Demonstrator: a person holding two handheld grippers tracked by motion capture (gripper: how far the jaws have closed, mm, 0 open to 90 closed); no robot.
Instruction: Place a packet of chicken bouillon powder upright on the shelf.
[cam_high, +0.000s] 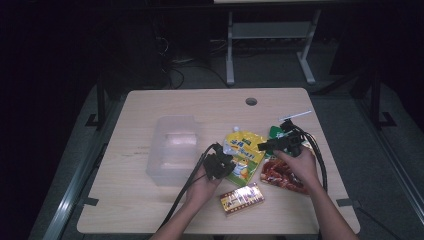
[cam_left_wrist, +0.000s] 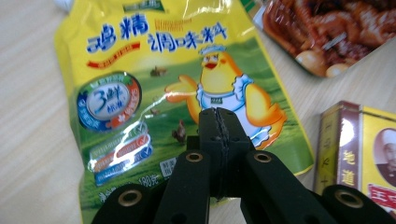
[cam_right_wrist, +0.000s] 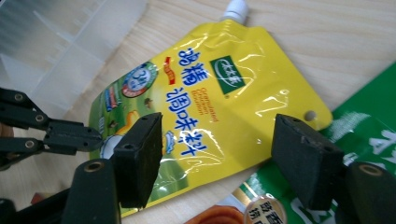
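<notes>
glossy yellow spouted pouch (cam_right_wrist: 205, 93), chicken print

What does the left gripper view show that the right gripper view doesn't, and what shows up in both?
Left gripper view alone: the cartoon chick printed on the pouch, a red and yellow box at the right edge, and the left gripper with its jaws shut together above the pouch.

Right gripper view alone: the pouch's white spout, the clear plastic container, a green packet, and the right gripper with jaws apart over the pouch.

Both: the yellow pouch on the wooden table.
</notes>
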